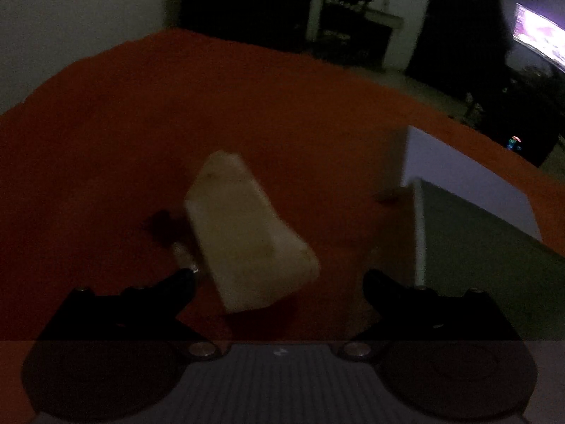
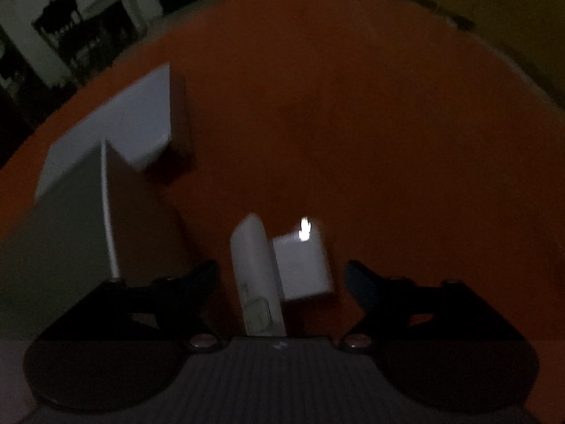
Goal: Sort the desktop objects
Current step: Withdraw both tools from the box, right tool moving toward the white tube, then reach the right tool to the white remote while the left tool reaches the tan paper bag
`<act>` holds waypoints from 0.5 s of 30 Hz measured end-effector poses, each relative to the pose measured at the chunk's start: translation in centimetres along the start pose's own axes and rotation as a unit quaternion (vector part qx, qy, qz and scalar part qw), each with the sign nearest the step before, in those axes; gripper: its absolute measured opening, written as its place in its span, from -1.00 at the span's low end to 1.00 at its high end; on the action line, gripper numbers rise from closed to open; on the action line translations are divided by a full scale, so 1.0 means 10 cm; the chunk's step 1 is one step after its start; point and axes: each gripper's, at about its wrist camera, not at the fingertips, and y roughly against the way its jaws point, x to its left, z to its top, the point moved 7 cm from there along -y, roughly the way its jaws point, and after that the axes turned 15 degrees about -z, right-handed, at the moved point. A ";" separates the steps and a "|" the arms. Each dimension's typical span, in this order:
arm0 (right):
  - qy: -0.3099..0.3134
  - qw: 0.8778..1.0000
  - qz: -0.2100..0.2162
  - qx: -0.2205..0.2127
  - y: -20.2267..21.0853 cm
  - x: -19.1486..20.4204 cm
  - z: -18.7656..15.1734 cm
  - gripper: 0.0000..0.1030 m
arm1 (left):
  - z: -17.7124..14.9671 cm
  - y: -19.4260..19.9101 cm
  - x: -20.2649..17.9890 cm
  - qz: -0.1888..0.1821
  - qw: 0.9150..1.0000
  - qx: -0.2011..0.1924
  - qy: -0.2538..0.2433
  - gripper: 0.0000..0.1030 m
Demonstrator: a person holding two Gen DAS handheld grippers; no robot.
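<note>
While both tongs stand spread and empty, the left tongs [image 1: 279,279] frame a beige block [image 1: 247,229] on the orange bench [image 1: 106,141]; the right tongs [image 2: 282,272] straddle a white charger [image 2: 303,265] touching a white stick [image 2: 256,265]. Dim, blurred views risk pinching both.

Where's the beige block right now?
In the left wrist view, the beige block lies on the orange table, ahead of the open left gripper, left of the white box.
</note>
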 end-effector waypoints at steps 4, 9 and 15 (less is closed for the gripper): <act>0.004 0.999 0.003 0.045 -0.21 0.05 -0.15 0.35 | -0.07 -0.09 0.22 0.003 0.999 0.010 0.046 0.99; 0.005 0.998 0.019 0.066 -0.38 0.06 -0.27 -0.15 | -0.20 -0.26 0.37 -0.033 0.992 0.034 0.114 0.99; -0.019 0.994 0.068 0.086 -0.37 0.08 -0.23 -0.57 | -0.35 -0.42 0.46 -0.041 0.987 0.055 0.148 0.99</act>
